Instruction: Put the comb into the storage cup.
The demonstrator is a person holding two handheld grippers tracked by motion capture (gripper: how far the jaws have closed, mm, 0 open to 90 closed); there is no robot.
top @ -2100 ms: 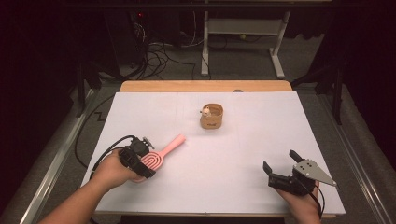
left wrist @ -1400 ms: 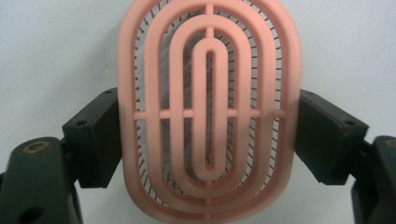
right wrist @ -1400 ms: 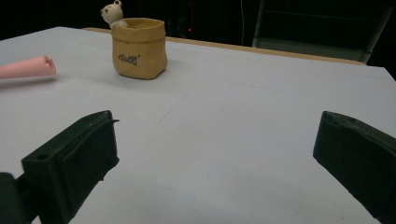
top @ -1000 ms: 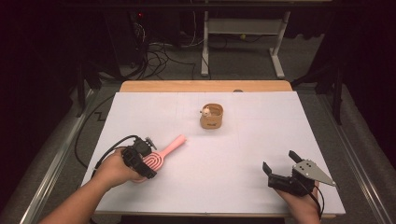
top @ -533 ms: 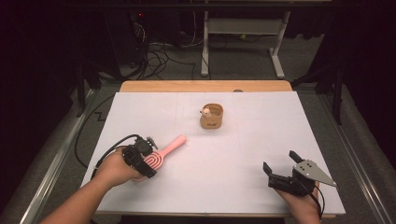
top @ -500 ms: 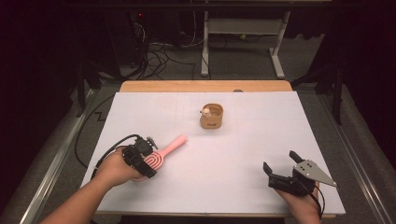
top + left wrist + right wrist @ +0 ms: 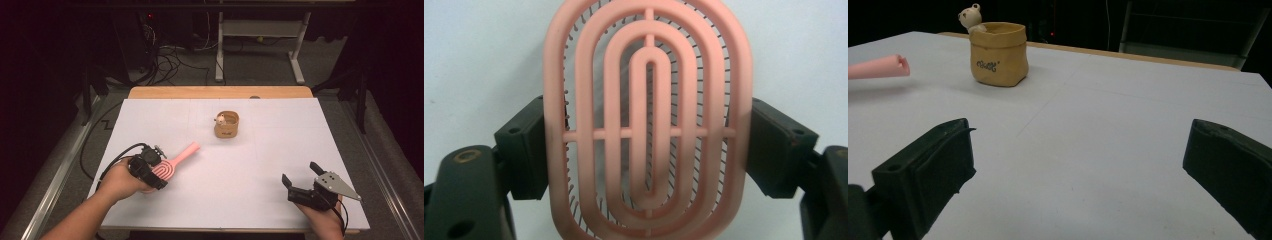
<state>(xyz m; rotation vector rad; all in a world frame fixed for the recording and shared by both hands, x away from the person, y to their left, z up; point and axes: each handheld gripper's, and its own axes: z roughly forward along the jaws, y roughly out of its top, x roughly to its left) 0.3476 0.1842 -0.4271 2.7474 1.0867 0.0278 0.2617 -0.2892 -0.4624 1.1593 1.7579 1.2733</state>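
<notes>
Overhead, white table (image 7: 250,165): left gripper (image 7: 150,167) clamps pink brush (image 7: 175,161); right gripper (image 7: 307,187) fingers spread apart.

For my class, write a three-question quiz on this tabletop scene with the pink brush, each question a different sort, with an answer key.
1. True or false: the left gripper grips the pink hairbrush by its handle.
2. Which part of the hairbrush points toward the tan pot? A. head B. handle
3. Fill in: the right gripper has its jaws ____ over the white table.

Key
1. False: the jaws clamp the head's two sides.
2. B
3. open, holding nothing
</notes>
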